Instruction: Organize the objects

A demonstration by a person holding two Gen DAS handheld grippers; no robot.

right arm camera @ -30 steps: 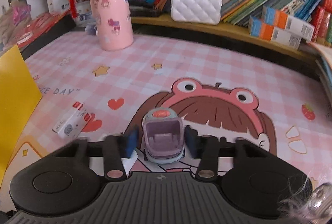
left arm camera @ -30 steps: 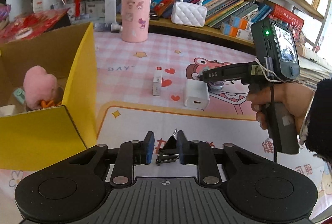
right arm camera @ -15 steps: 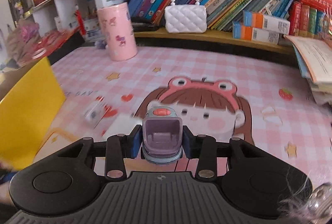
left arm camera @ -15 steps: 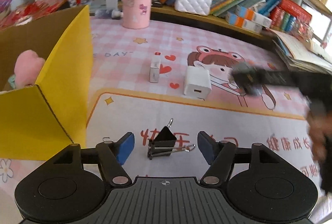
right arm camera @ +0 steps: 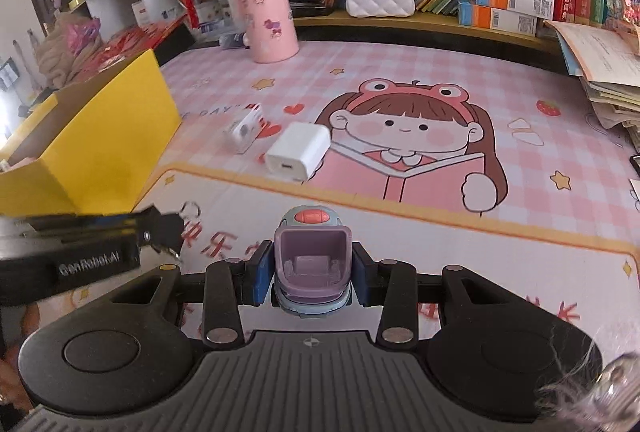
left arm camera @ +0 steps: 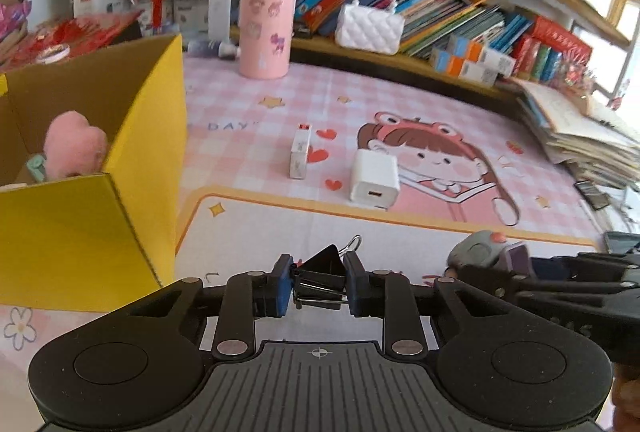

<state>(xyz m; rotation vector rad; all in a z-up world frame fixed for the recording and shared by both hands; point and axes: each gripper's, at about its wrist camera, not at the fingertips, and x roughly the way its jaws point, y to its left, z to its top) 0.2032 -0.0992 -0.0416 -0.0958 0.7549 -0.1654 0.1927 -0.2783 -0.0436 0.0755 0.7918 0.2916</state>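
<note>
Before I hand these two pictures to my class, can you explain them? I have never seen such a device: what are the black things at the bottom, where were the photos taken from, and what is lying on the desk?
No robot here: a person holds a two-finger tool in each hand, and a camera on each looks forward along its fingers. That is why black arms fill the bottom of both pictures.

In the left camera's picture, the left tool is shut on a black binder clip. In the right camera's picture, the right tool is shut on a small purple and blue toy.

On the pink cartoon desk mat lie a white charger and a small white box. A pink cylinder stands at the back. At the left is an open yellow cardboard box, with a pink plush toy inside.
</note>
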